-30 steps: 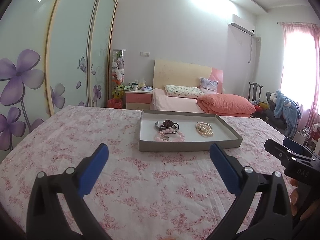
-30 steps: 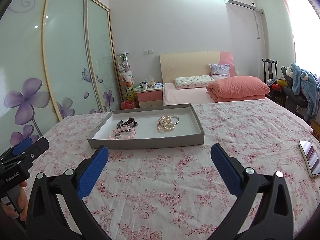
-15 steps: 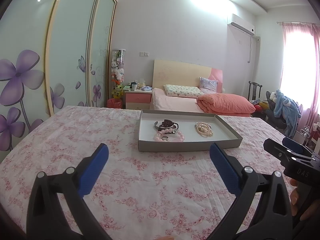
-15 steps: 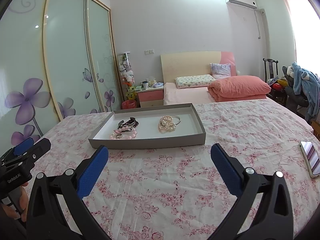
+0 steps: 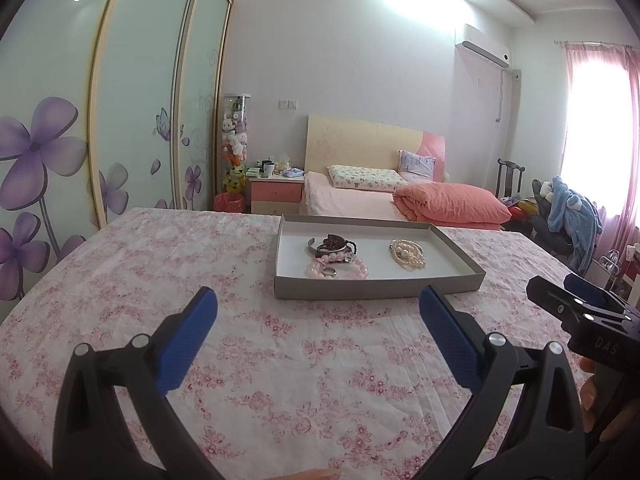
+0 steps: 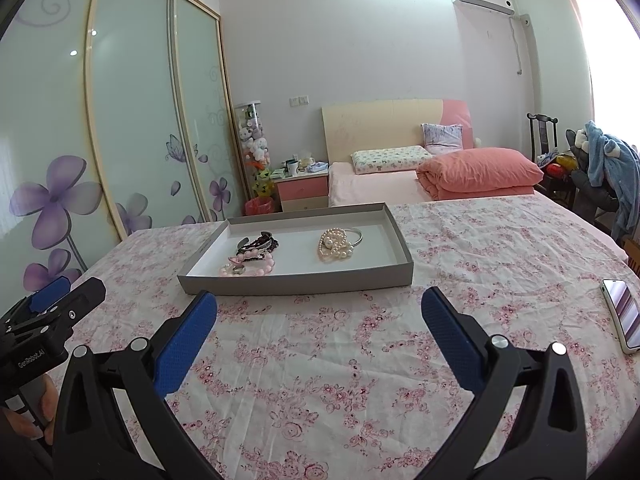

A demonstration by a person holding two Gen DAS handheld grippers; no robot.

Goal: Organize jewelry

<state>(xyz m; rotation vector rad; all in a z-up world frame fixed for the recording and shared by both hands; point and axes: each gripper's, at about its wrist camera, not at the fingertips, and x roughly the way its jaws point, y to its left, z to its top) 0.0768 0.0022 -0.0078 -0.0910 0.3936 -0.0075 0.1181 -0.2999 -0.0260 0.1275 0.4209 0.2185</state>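
Your left hand-held gripper (image 5: 318, 310) hangs above the flowered cloth (image 5: 280, 360) with its blue fingers (image 5: 188, 340) wide apart and nothing between them. Your right hand-held gripper (image 6: 320, 314) stands the same way, fingers spread and holding nothing, just beside the left one; each shows at the edge of the other's view. In front of both lies the grey tray (image 5: 372, 290) on the cloth, near but not touching the fingertips. In the tray you see two groups of jewelry, well apart from each other. On the left side a dark bracelet (image 5: 334, 243) and a pink bead bracelet (image 5: 340, 270) lie touching, with a small ring (image 5: 329, 271) on the pink beads. On the right side a pearl strand (image 6: 334, 245) lies heaped, and a thin silver bangle (image 6: 357, 235) is touching it. A phone (image 6: 624, 314) lies on the cloth at the far right of the right view, well apart from the tray.
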